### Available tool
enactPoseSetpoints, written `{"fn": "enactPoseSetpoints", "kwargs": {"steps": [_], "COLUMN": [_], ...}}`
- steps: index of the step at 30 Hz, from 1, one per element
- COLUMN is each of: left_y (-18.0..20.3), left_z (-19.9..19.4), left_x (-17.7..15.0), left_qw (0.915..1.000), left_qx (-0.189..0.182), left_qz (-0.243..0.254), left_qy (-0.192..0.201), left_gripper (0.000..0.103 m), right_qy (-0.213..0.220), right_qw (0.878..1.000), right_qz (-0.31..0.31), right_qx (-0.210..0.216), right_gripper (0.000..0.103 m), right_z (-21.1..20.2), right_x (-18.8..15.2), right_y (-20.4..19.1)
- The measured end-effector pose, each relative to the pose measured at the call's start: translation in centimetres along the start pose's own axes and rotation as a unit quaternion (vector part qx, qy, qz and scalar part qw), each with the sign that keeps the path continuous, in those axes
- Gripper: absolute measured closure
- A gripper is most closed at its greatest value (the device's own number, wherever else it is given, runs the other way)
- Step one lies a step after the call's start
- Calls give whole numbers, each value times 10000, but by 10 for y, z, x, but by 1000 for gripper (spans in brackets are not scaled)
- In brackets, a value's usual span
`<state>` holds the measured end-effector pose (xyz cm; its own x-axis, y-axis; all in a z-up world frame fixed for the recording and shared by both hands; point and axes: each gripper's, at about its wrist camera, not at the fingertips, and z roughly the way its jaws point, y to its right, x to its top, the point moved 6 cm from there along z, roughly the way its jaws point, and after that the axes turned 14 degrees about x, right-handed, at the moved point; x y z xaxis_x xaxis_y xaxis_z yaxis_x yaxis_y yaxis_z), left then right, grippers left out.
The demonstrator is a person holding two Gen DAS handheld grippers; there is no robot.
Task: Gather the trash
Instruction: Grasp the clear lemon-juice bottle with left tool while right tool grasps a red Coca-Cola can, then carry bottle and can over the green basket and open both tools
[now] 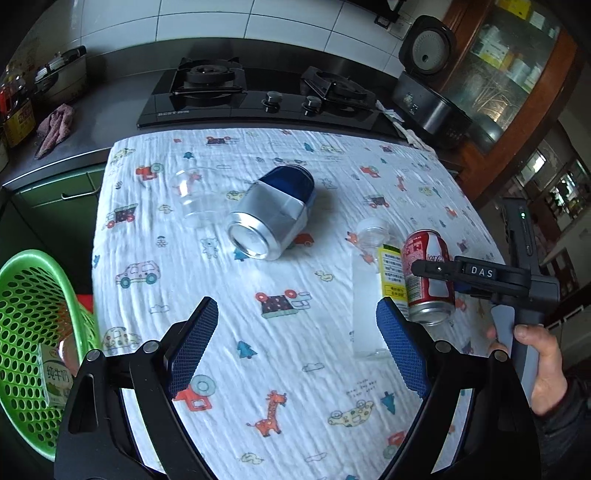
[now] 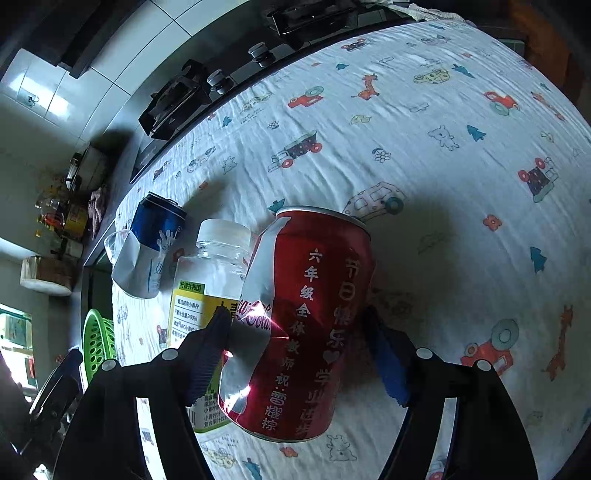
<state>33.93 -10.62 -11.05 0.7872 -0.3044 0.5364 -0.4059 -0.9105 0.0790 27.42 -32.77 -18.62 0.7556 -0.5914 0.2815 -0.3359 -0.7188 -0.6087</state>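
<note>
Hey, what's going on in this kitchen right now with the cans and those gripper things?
A person is clearing trash off a table covered with a cartoon-print cloth, holding a gripper in each hand. The right gripper straddles a dented red cola can; one pad touches it, but a firm grip isn't clear. The left gripper hangs open and empty over the cloth. Still lying there: a blue and silver can, a clear plastic cup and a yellow-labelled bottle. A green basket at the table's edge already holds a milk carton.

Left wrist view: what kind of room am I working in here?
Most likely a home kitchen: a black two-burner gas hob, a black rice cooker with its lid up, and white wall tiles.
</note>
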Motion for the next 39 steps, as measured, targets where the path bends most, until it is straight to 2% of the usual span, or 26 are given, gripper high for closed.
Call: {"fn": "enactPoseSetpoints", "kwargs": {"steps": [13, 17, 23, 28, 31, 39], "left_y": [91, 110, 121, 126, 121, 113], "left_z": [43, 62, 90, 103, 106, 97], "left_x": [4, 5, 7, 8, 10, 4], "left_qw": [9978, 9962, 9946, 9933, 9932, 9939], "left_qx": [-148, -83, -35, 172, 273, 150], "left_qz": [525, 675, 628, 741, 735, 682], "left_qy": [-373, -542, -821, -869, -863, -859], "left_gripper": [18, 26, 30, 43, 56, 58], "right_qy": [103, 115, 119, 94, 69, 38], "right_qw": [9995, 9989, 9980, 9975, 9974, 9964], "right_qz": [-258, -390, -554, -609, -636, -791], "right_qx": [-167, -237, -289, -333, -344, -311], "right_gripper": [33, 33, 33, 33, 33, 33], "right_z": [-53, -63, -74, -75, -74, -70], "right_x": [-19, -24, -29, -32, -34, -37], "right_y": [35, 40, 42, 43, 43, 27]}}
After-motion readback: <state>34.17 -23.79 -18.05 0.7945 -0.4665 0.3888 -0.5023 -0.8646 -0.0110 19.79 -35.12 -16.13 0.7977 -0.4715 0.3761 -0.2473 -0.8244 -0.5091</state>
